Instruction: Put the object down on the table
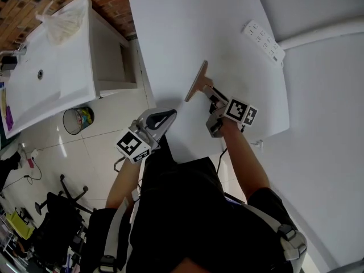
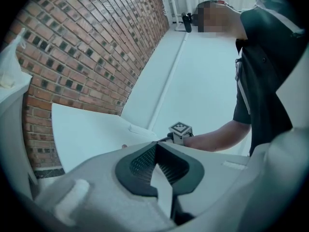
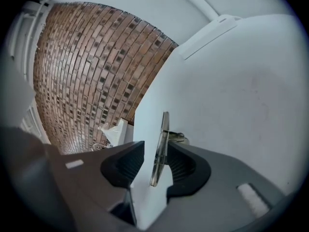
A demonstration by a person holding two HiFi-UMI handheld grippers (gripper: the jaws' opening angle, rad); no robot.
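Observation:
A thin flat brown plate with a small stand [image 1: 196, 81] rests on edge on the white table [image 1: 182, 21]. In the right gripper view the plate [image 3: 160, 144] is seen edge-on between the jaws, with a clear gap to the left pad and the right pad close beside it. My right gripper [image 1: 211, 93] [image 3: 155, 148] is open around the plate. My left gripper [image 1: 164, 118] [image 2: 157, 146] hangs at the table's near left edge, shut and holding nothing.
A white power strip [image 1: 263, 41] lies at the table's far right. Left of the table stand a white cabinet [image 1: 62, 73] with a plastic bag [image 1: 61, 23] on top and a wire waste bin [image 1: 78, 120] on the tiled floor. A brick wall [image 3: 91, 71] runs behind.

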